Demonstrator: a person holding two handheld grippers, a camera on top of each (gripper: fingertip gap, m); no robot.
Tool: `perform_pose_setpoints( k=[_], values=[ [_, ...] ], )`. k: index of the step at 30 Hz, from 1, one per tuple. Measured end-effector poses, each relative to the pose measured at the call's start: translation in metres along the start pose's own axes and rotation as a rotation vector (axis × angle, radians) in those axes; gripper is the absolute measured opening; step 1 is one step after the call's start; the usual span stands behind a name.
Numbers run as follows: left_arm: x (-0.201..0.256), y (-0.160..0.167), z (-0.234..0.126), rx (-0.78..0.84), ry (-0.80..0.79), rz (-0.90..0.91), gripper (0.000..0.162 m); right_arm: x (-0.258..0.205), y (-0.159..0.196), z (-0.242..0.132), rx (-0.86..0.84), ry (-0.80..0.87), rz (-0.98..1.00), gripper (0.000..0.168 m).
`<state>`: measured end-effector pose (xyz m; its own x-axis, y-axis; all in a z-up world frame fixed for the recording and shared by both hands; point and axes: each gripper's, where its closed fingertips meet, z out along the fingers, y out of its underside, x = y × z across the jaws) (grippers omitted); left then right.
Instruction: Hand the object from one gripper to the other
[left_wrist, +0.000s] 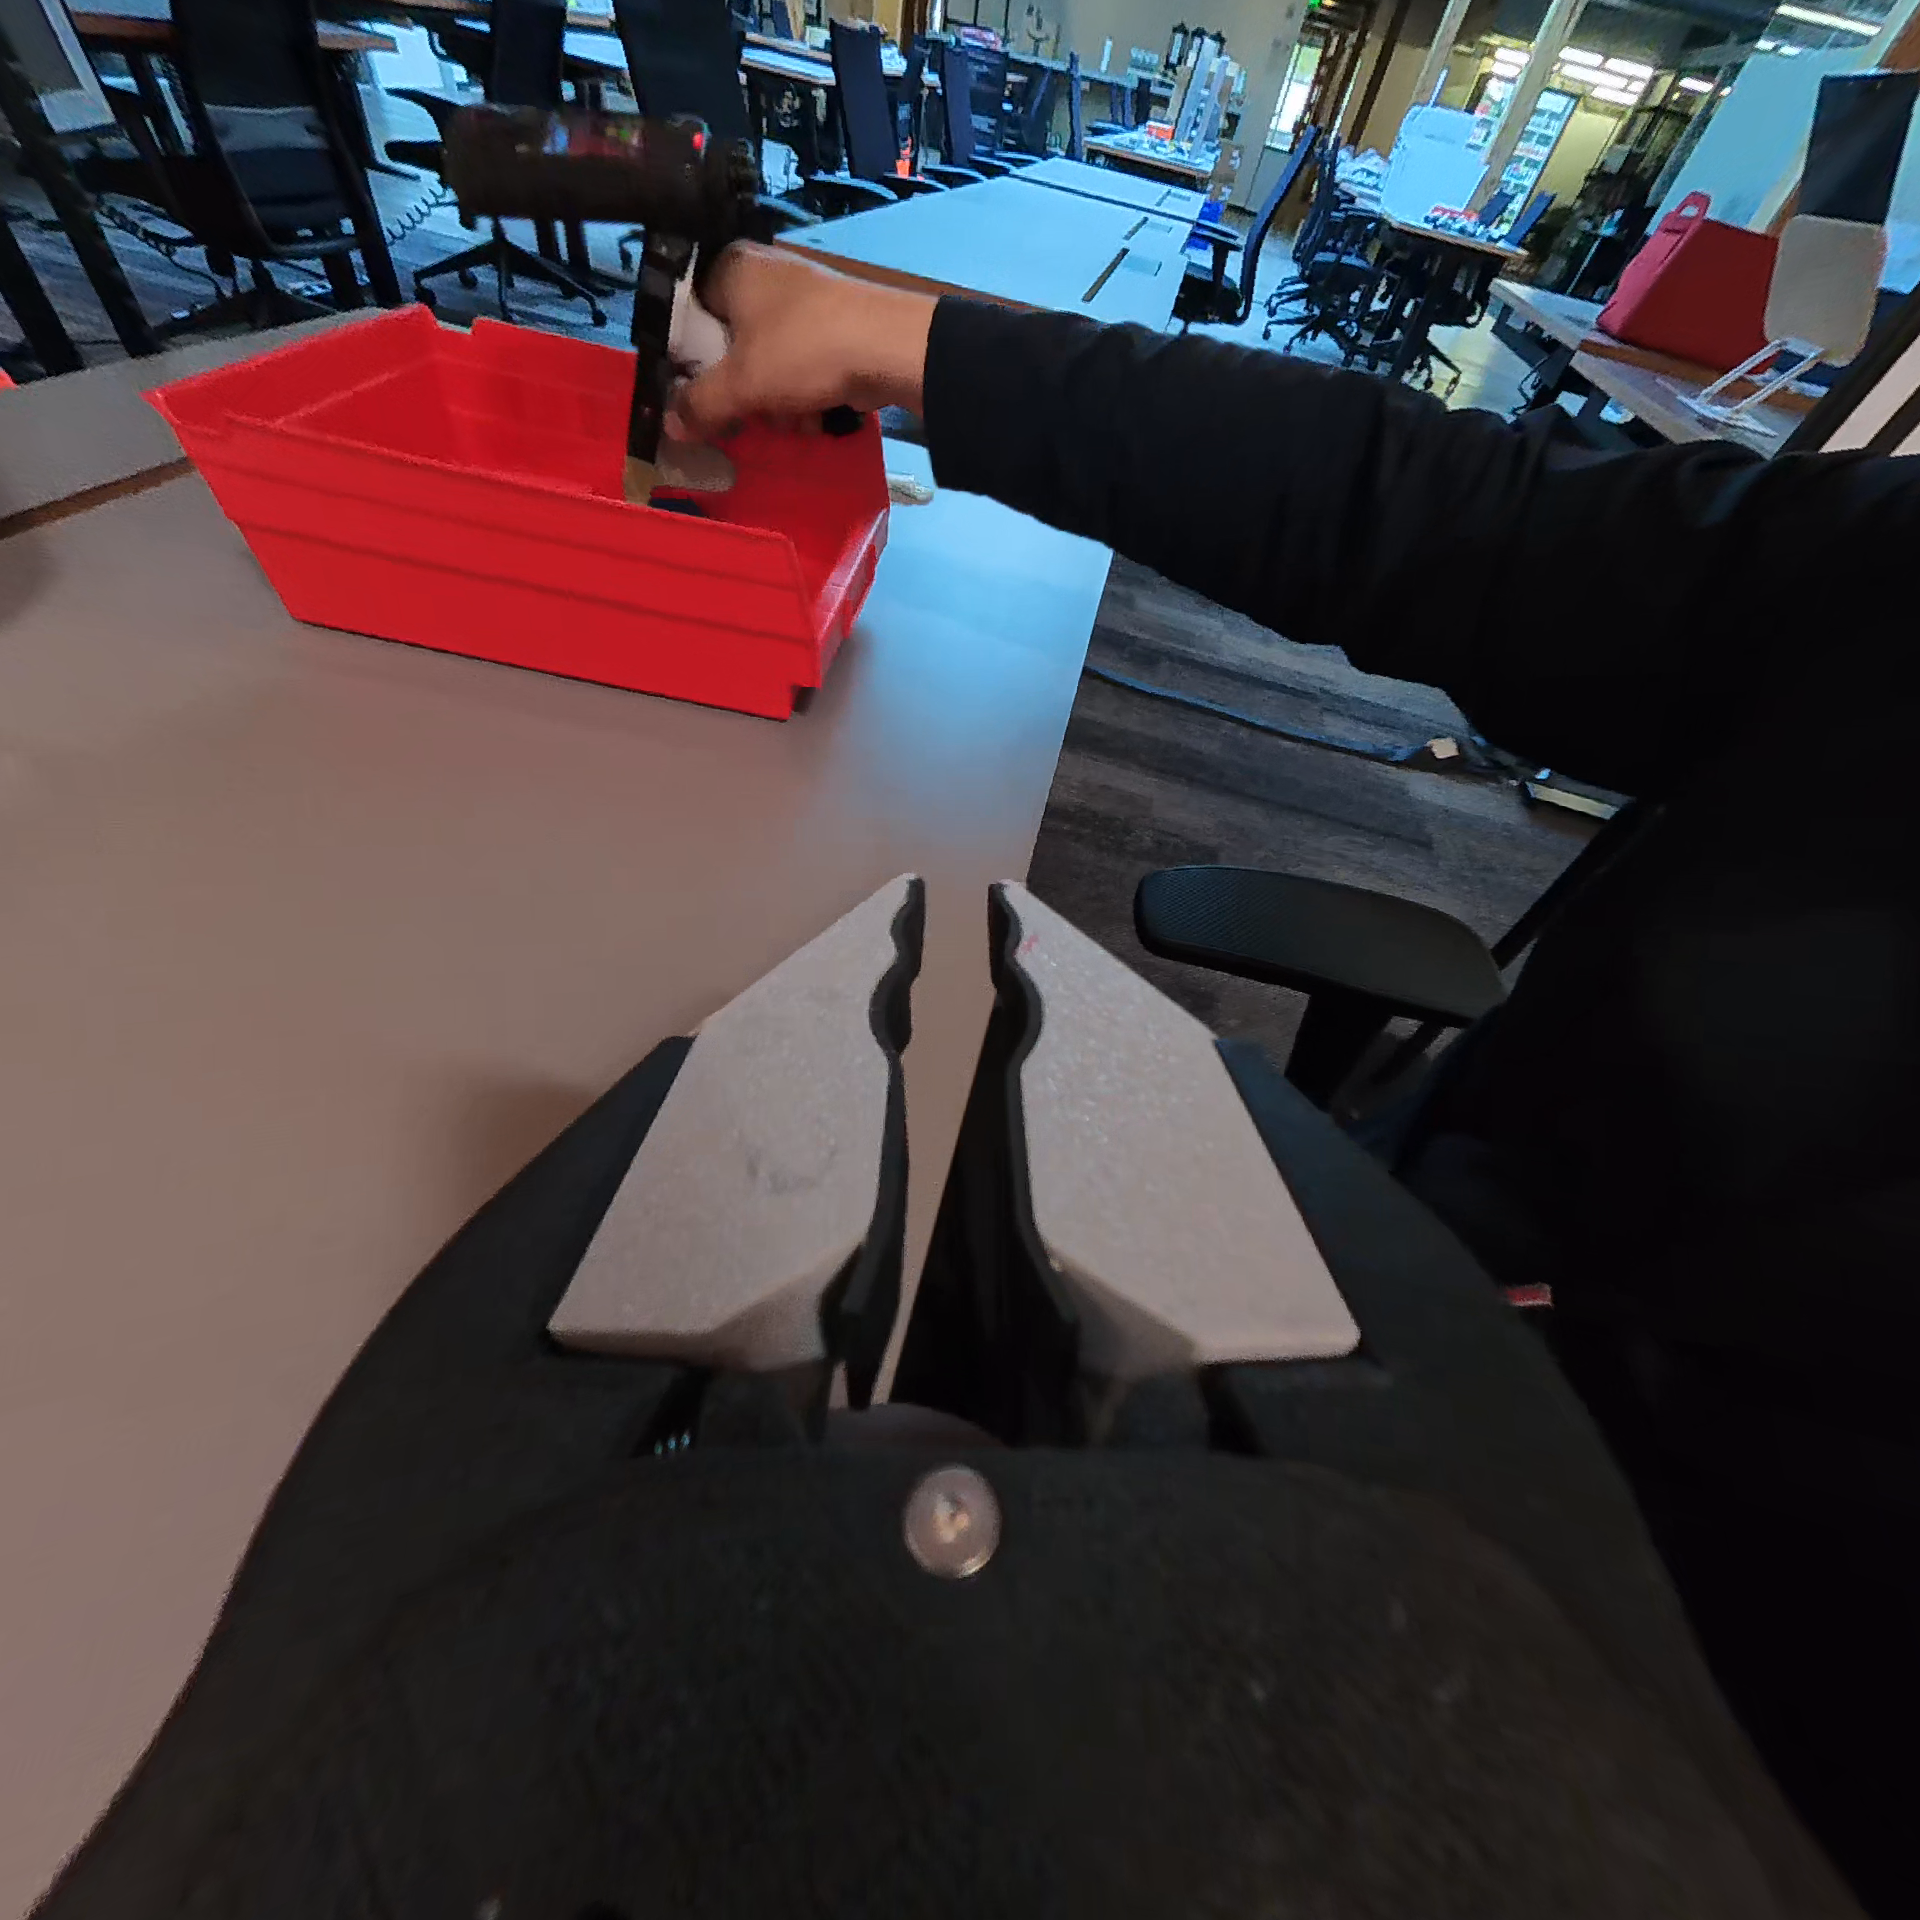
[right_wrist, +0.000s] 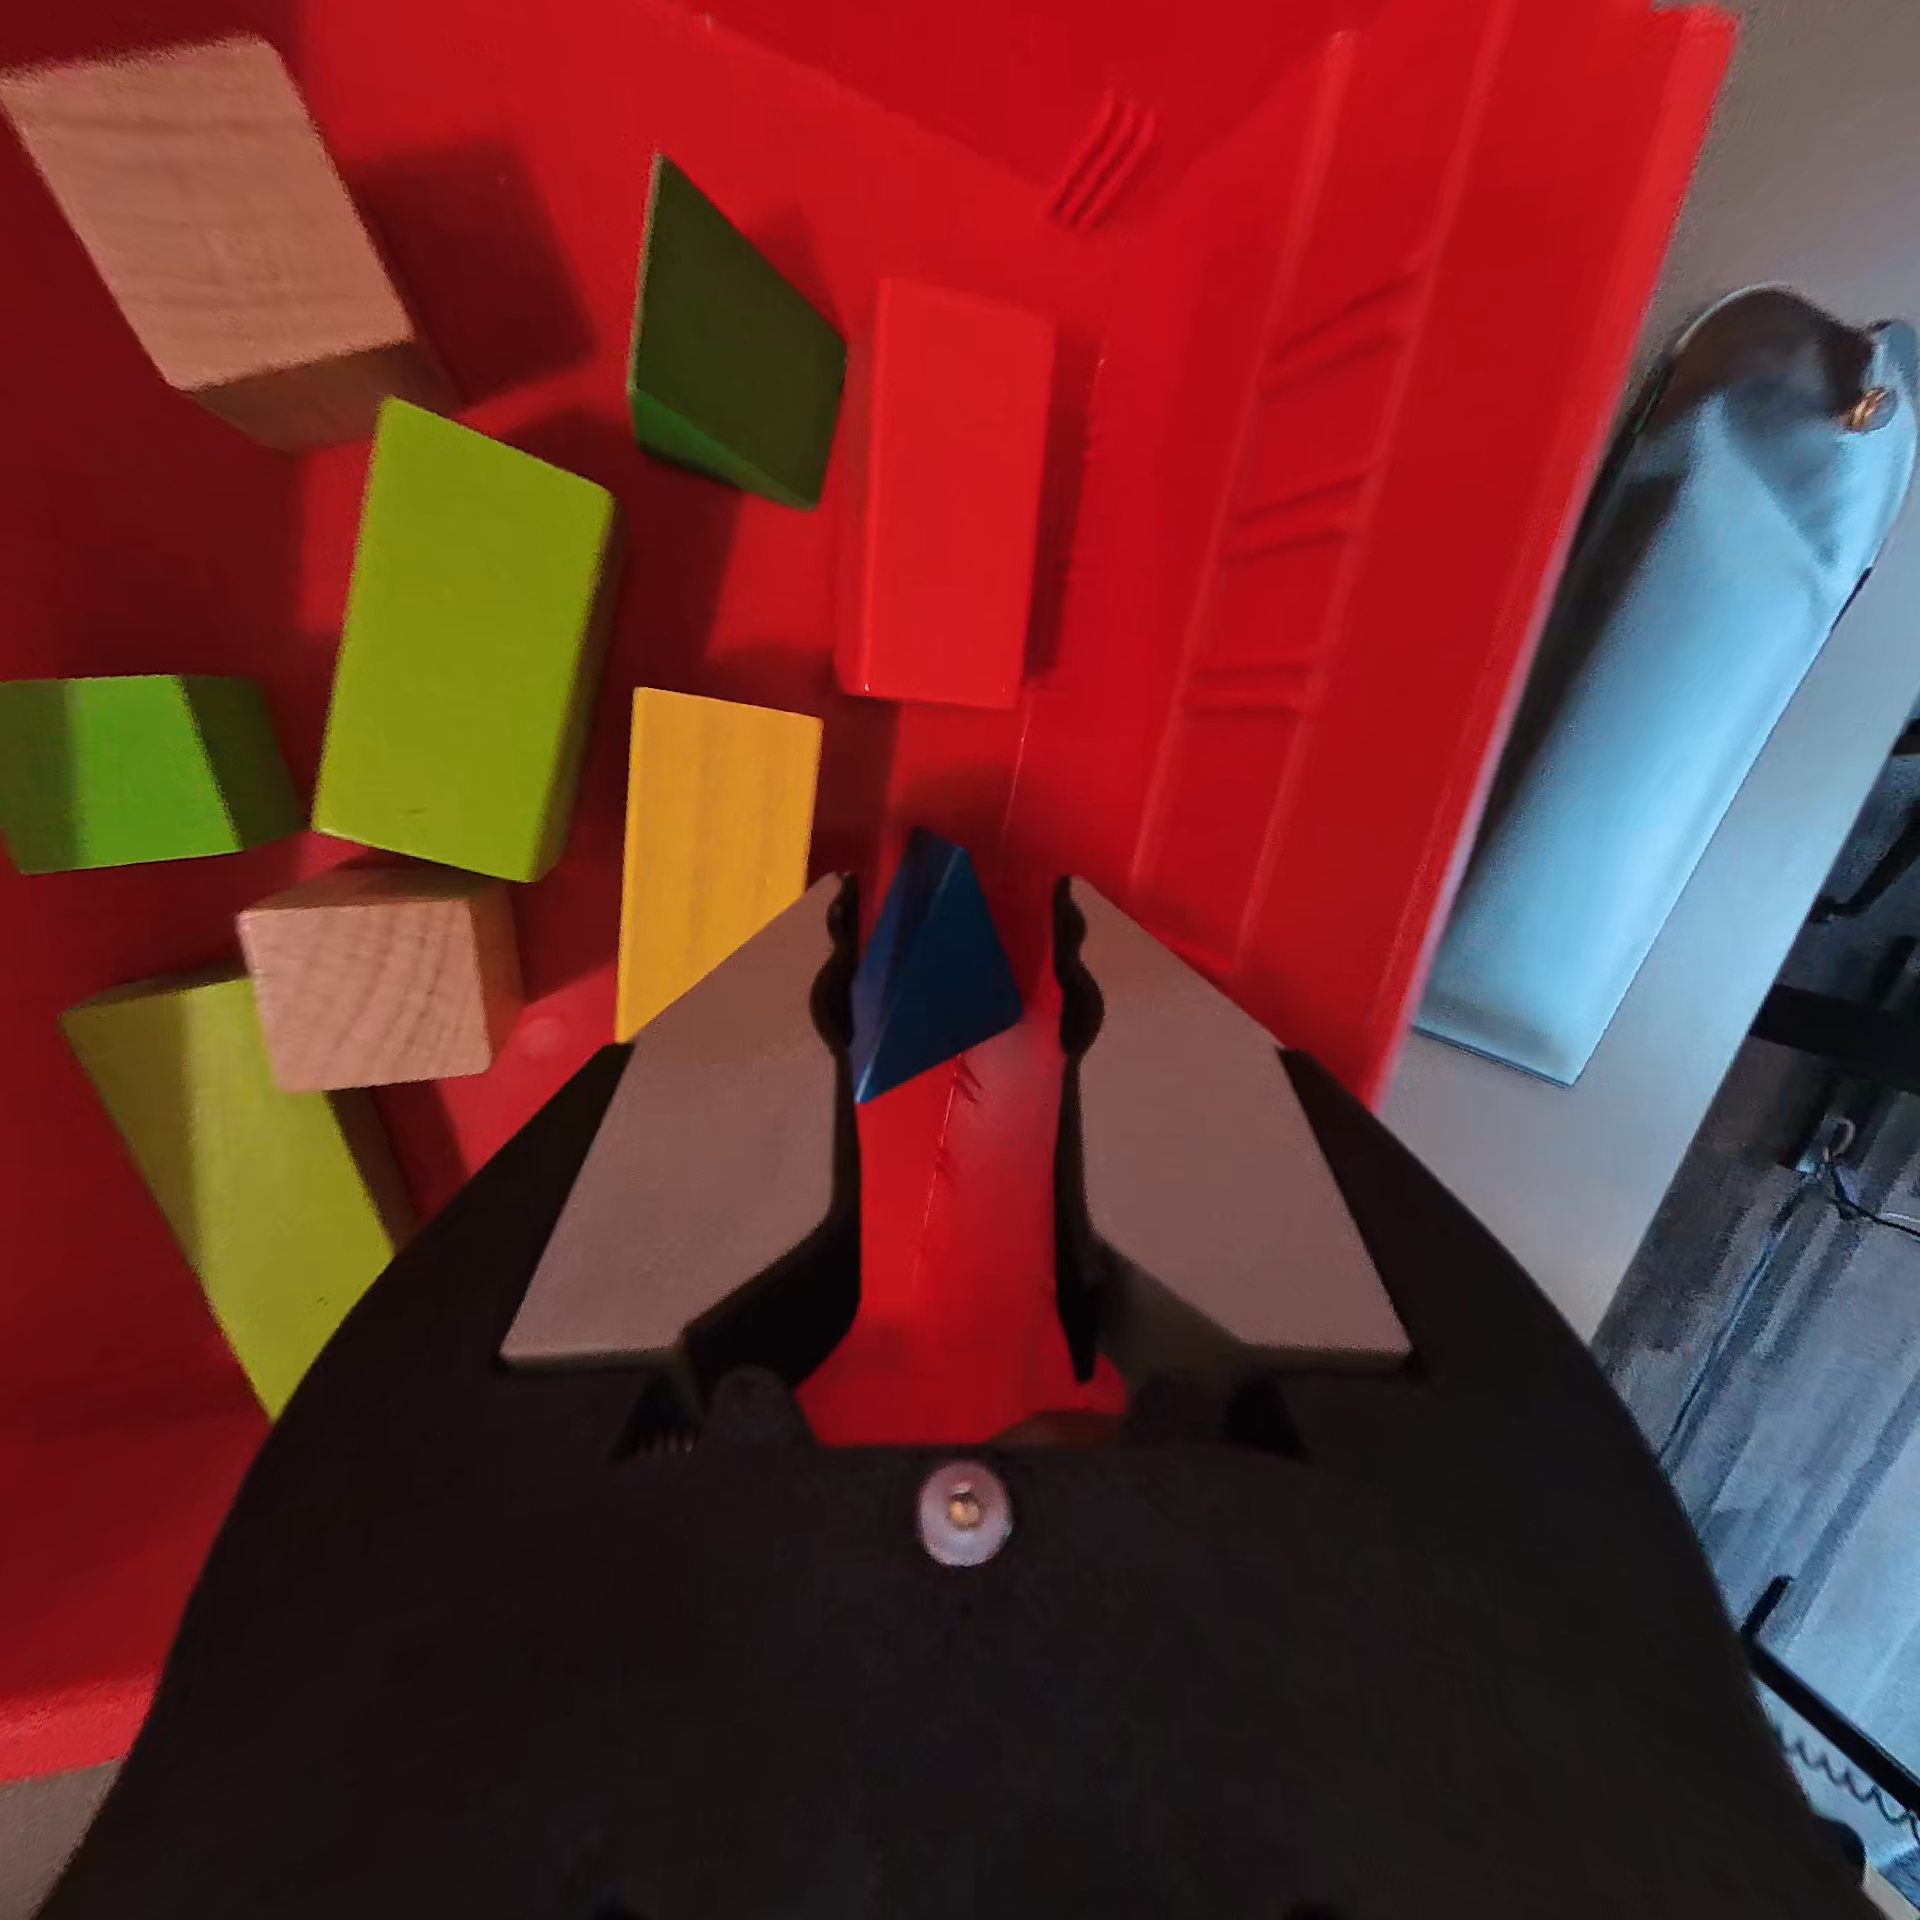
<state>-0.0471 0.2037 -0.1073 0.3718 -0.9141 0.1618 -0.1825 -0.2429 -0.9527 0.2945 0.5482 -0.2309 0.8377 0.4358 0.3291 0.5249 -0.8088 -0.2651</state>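
Left wrist view: shows bin (left_wrist: 540, 582) from outside on table (left_wrist: 416, 935); hand (left_wrist: 800, 353) dips right gripper (left_wrist: 675, 478) in; blocks hidden.
Right wrist view: bin inside; blocks visible.
Left gripper (left_wrist: 956, 904): narrow gap, empty, over table.
Right gripper (right_wrist: 954, 914): spread, straddling blue wedge (right_wrist: 935, 966); left finger (right_wrist: 727, 1101) abt touching, right apart.
Wedge: bin floor, by yellow block (right_wrist: 717, 842).

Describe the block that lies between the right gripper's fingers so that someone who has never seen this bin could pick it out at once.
Find the red bin on the grey table; wooden blocks lie on its floor. Near one wall, beside the yellow block and below the red block in the right wrist view, sits the blue block, between the open fingers of the right gripper. It is the only blue one, small and wedge-shaped.
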Motion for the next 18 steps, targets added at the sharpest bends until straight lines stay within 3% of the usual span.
perform_pose_setpoints(
  k=[3,5,10,14,18],
  values=[
    [-0.004,-0.006,-0.014,0.009,-0.029,0.012,0.013,0.001,-0.007,-0.022,0.037,0.008,-0.007,0.049],
    [-0.02,-0.007,-0.033,-0.006,-0.121,0.001,0.019,-0.004,-0.018,-0.048,0.136,-0.008,0.001,0.049],
    [-0.102,-0.004,-0.137,0.037,-0.588,-0.088,0.026,-0.08,-0.043,-0.162,0.608,-0.327,0.035,0.046],
    [-0.155,0.035,-0.218,-0.055,-0.94,-0.2,0.036,-0.163,-0.014,-0.231,0.878,-0.626,0.002,0.039],
    [-0.172,0.061,-0.251,-0.101,-1.054,-0.272,0.039,-0.225,0.021,-0.232,0.867,-0.823,-0.073,0.049]
  ],
)
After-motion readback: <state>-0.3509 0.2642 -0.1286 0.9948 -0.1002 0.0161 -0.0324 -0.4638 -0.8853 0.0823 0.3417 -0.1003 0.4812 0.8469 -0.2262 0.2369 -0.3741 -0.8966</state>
